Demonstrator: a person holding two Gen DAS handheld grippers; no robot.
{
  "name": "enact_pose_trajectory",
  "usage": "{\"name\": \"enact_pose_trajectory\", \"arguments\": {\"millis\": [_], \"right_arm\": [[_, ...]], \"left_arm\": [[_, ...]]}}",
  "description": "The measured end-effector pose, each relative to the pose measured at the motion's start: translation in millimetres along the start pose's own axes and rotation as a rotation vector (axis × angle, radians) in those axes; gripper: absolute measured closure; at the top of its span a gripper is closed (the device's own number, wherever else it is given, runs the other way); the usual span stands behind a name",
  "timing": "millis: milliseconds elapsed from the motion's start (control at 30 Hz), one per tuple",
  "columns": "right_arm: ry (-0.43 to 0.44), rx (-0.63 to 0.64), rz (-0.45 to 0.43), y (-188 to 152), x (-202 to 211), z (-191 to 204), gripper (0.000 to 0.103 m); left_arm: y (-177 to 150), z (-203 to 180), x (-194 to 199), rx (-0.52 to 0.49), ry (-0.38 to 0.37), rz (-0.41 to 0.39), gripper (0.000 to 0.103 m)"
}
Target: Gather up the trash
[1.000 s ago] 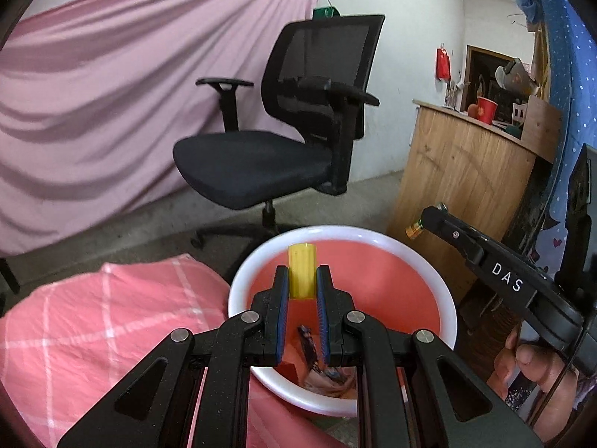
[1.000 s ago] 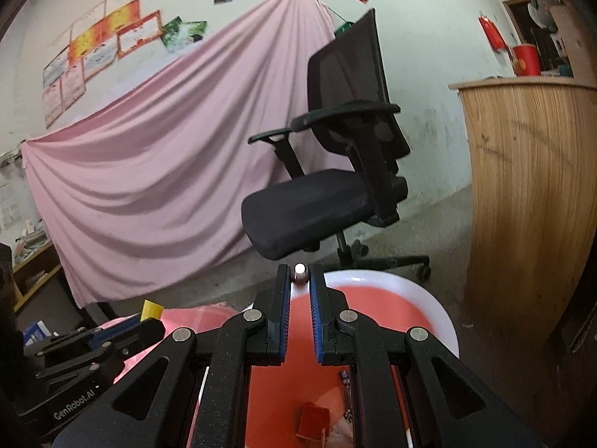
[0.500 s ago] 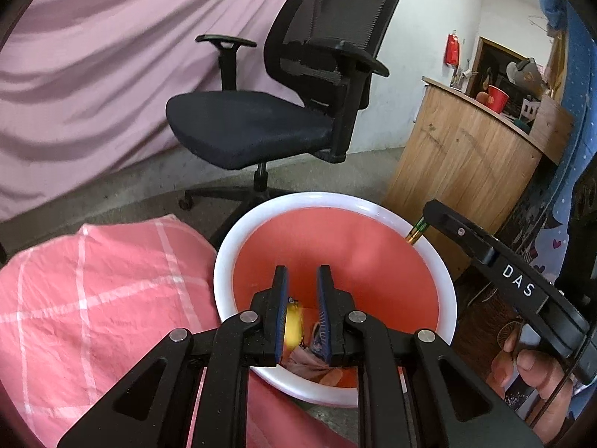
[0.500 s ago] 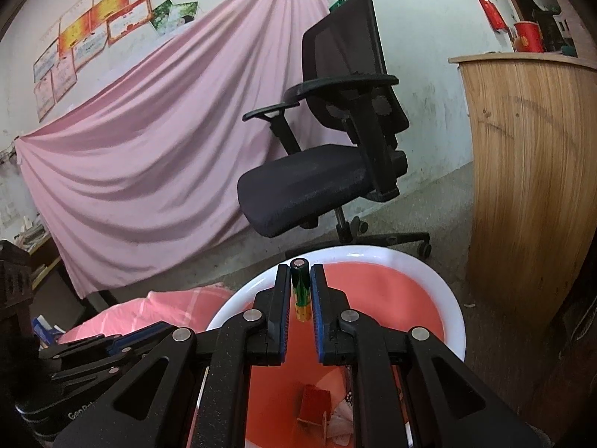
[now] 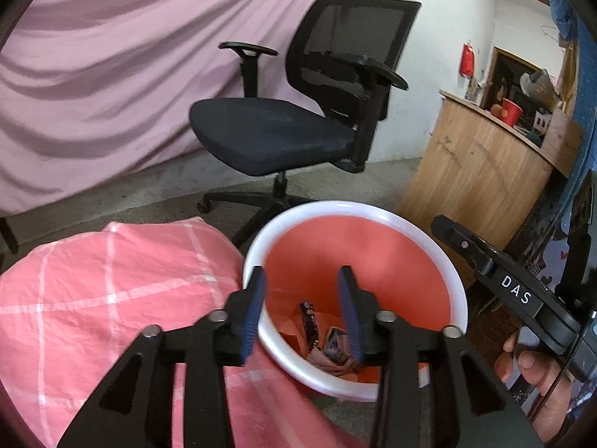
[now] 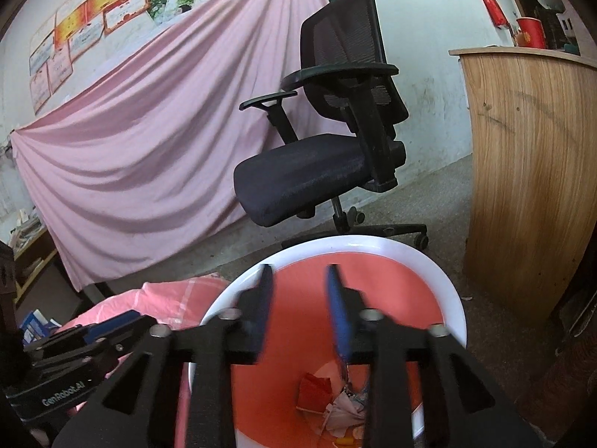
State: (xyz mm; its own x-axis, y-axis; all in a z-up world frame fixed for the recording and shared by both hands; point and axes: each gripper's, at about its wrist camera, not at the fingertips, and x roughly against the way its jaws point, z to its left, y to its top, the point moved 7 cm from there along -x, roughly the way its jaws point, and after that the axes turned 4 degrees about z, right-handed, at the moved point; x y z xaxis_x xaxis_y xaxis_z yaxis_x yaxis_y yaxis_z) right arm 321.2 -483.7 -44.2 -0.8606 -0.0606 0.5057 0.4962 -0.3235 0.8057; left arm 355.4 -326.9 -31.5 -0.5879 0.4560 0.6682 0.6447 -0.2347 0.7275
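An orange waste bin with a white rim (image 5: 373,211) (image 6: 373,240) stands on the floor below both grippers. Wrappers and crumpled scraps (image 5: 330,347) (image 6: 335,407) lie at its bottom. My left gripper (image 5: 301,291) hangs over the bin's near left rim, its blue-padded jaws opening with nothing between them. My right gripper (image 6: 299,278) is above the bin's mouth, its jaws opening too, empty and blurred. The right gripper's body marked DAS (image 5: 515,295) shows at the right of the left wrist view, held by a hand (image 5: 533,369). The left gripper's body (image 6: 86,347) appears at the lower left of the right wrist view.
A black mesh office chair (image 5: 283,138) (image 6: 321,171) stands just behind the bin. A curved wooden counter (image 5: 474,175) (image 6: 533,171) is to the right with a red cup (image 5: 511,111) on it. A pink checked cloth (image 5: 112,298) lies left of the bin. A pink sheet (image 5: 93,74) hangs behind.
Both grippers opened. The yellow piece left the left jaws and the small battery left the right jaws; neither is between the pads now. Both grippers tipped down a little toward the bin.
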Motion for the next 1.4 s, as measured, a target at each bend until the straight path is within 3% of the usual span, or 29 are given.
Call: {"name": "enact_pose_trajectory", "arguments": {"millis": [100, 133, 200, 333, 400, 467, 533, 900, 1400], "right_arm": [[-0.001, 0.014, 0.001, -1, 1, 5, 0.067], [-0.002, 0.019, 0.001, -1, 1, 6, 0.058], [-0.001, 0.023, -0.012, -1, 5, 9, 0.046], [-0.006, 0.036, -0.032, 0, 12, 17, 0.028], [-0.005, 0.041, -0.037, 0, 15, 20, 0.022], [0.002, 0.053, -0.044, 0, 17, 25, 0.014], [0.012, 0.075, -0.058, -2, 22, 31, 0.0], [-0.001, 0.162, -0.125, -14, 54, 63, 0.0], [0.033, 0.187, -0.182, -65, 115, 106, 0.0]], "left_arm": [[-2, 11, 11, 0.023, 0.029, -0.017, 0.064], [-3, 15, 15, 0.032, 0.04, -0.022, 0.063], [-4, 22, 23, 0.045, 0.063, -0.036, 0.051], [-8, 37, 43, 0.074, 0.106, -0.079, 0.04], [-10, 45, 53, 0.084, 0.143, -0.1, 0.016], [-10, 51, 65, 0.092, 0.189, -0.147, 0.006], [-10, 56, 78, 0.101, 0.196, -0.192, 0.003], [-21, 76, 127, 0.113, 0.26, -0.263, 0.002], [-91, 96, 204, 0.121, 0.34, -0.345, 0.002]]}}
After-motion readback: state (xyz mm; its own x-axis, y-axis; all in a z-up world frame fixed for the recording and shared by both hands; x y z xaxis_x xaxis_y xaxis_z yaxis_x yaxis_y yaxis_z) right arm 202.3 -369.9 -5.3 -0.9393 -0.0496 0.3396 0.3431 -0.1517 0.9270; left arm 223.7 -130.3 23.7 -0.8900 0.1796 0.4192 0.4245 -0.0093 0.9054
